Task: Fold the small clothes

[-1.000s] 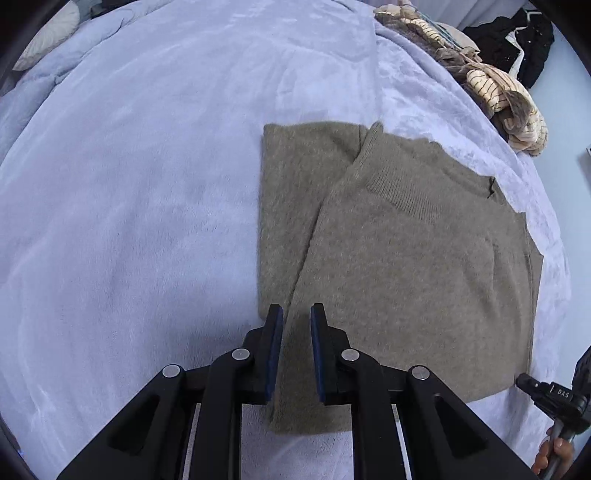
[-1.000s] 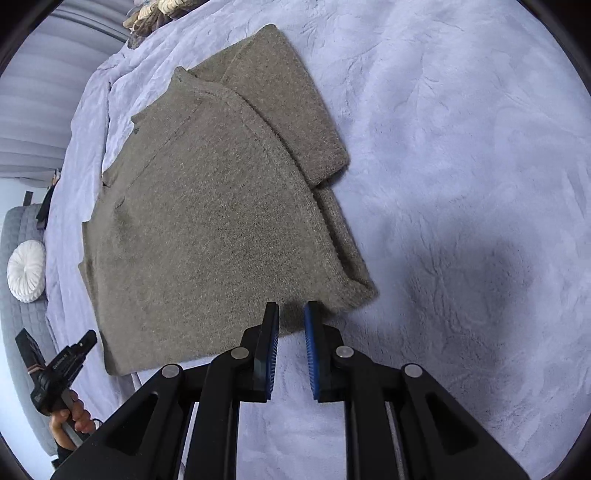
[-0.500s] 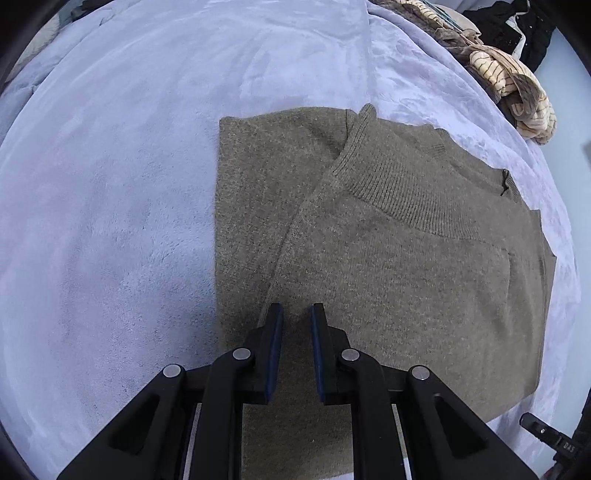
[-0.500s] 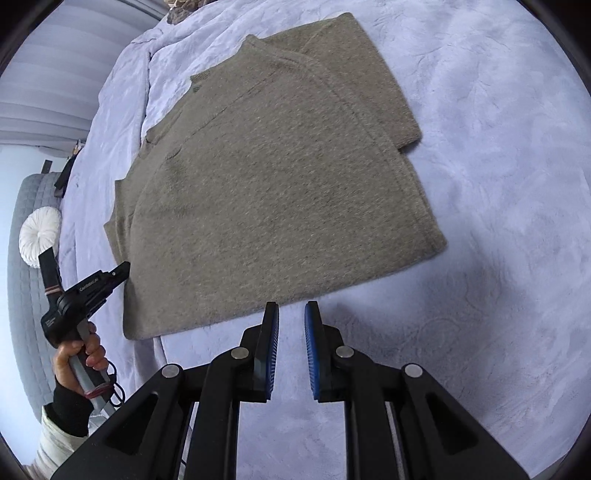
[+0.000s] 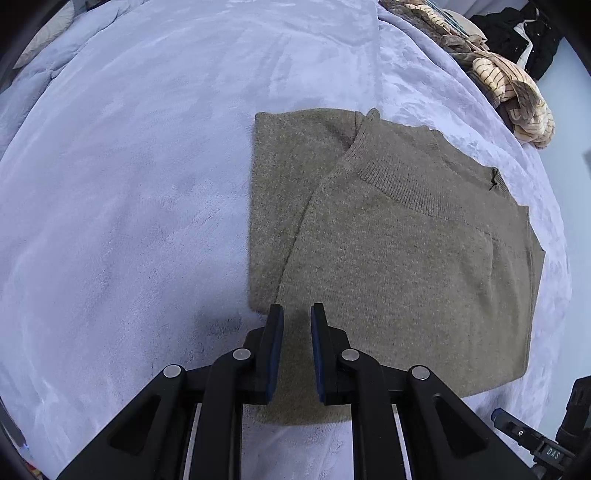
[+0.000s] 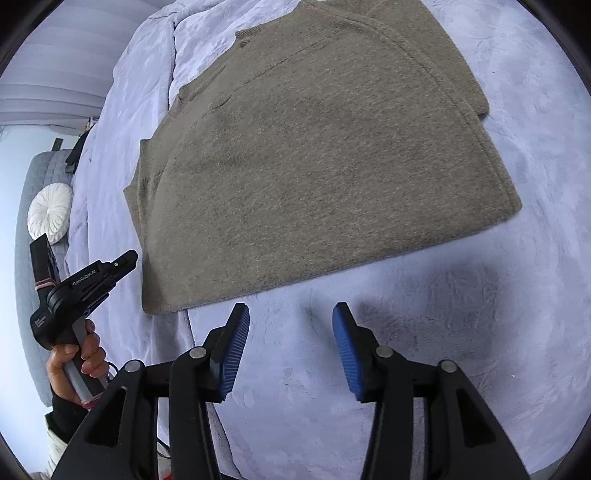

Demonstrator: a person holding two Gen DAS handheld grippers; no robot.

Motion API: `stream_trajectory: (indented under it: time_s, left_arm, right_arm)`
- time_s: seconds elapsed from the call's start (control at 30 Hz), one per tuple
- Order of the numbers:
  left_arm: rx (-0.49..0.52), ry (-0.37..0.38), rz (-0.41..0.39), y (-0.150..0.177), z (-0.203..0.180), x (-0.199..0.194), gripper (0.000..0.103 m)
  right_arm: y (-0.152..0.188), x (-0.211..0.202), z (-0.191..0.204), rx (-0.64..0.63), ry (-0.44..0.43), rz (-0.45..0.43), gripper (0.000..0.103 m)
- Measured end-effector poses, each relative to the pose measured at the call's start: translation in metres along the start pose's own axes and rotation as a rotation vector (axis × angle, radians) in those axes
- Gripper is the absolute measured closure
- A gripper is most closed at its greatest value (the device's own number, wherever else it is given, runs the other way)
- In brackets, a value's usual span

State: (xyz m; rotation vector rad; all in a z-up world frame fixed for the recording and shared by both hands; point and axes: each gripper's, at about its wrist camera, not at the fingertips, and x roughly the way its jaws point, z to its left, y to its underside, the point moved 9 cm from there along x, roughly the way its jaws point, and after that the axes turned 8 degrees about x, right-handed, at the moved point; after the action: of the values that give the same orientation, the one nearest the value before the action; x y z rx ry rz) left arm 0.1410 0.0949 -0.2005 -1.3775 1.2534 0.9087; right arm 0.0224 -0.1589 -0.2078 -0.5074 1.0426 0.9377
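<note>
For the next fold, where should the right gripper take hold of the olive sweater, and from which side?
Probably the sweater's near edge, close to its corner, approached from the bare blanket. That edge lies flat just ahead of the right gripper, whose jaws have just been opening, empty.

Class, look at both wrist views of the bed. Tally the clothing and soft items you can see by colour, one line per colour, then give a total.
Olive-brown: 1, the folded sweater
Cream with dark stripes: 1, the striped garment
Black: 1, the black clothing
White: 1, the round cushion
Lavender: 1, the blanket
Total: 5
</note>
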Motion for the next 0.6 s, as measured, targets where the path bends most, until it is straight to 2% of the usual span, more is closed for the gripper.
stream_trajectory:
  time_s: [0.07,0.13,0.23,0.27,0.3,0.33,0.4,0.6]
  left_arm:
    - [-0.003,-0.001,0.009,0.005,0.002,-0.003,0.087]
    - [-0.011,0.007,0.013,0.010,0.004,-0.007,0.087]
    - [-0.011,0.000,0.018,0.016,0.006,-0.010,0.084]
    - [-0.011,-0.003,0.020,0.018,0.007,-0.011,0.071]
    - [-0.013,-0.008,0.025,0.020,0.008,-0.012,0.020]
    - [-0.019,-0.025,0.025,0.022,0.010,-0.013,0.002]
    - [-0.014,-0.041,-0.003,0.023,0.012,-0.020,0.001]
    - [-0.001,-0.059,0.009,0.028,0.012,-0.020,0.001]
  right_arm:
    - [0.003,0.003,0.006,-0.007,-0.002,0.010,0.052]
    - [0.006,0.005,0.011,-0.015,-0.002,0.018,0.045]
    - [0.009,0.008,0.018,-0.032,0.002,0.026,0.041]
    - [0.010,0.009,0.020,-0.036,0.003,0.031,0.041]
    - [0.011,0.011,0.022,-0.038,0.005,0.035,0.039]
    - [0.012,0.012,0.023,-0.040,0.006,0.038,0.038]
    - [0.013,0.013,0.026,-0.046,0.007,0.043,0.035]
    - [0.016,0.018,0.028,-0.045,0.010,0.057,0.028]
